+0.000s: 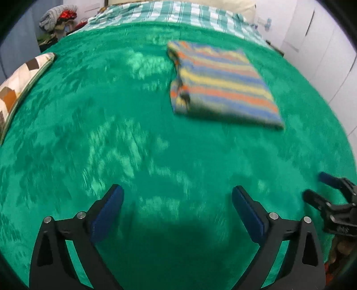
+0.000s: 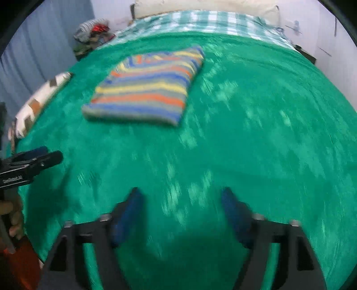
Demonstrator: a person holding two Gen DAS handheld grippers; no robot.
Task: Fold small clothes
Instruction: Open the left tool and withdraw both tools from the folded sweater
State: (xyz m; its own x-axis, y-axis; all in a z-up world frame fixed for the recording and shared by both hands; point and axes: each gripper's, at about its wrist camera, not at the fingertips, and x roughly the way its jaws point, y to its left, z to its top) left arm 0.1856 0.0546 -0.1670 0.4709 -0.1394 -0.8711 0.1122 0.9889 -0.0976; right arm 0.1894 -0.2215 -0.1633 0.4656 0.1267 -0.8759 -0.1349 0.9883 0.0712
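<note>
The folded, multicoloured striped knit garment (image 1: 221,87) lies flat on the green plush bed blanket (image 1: 133,133), well ahead of both empty, wide-spread grippers, right of the left gripper (image 1: 177,196) and left of the right gripper (image 2: 181,198).

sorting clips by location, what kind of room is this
Most likely a bedroom. The work surface is a bed under a green plush blanket, with a checked sheet at its far end, a patterned pillow at one edge, and a heap of clothes beside it. A folded striped garment lies on the blanket.
</note>
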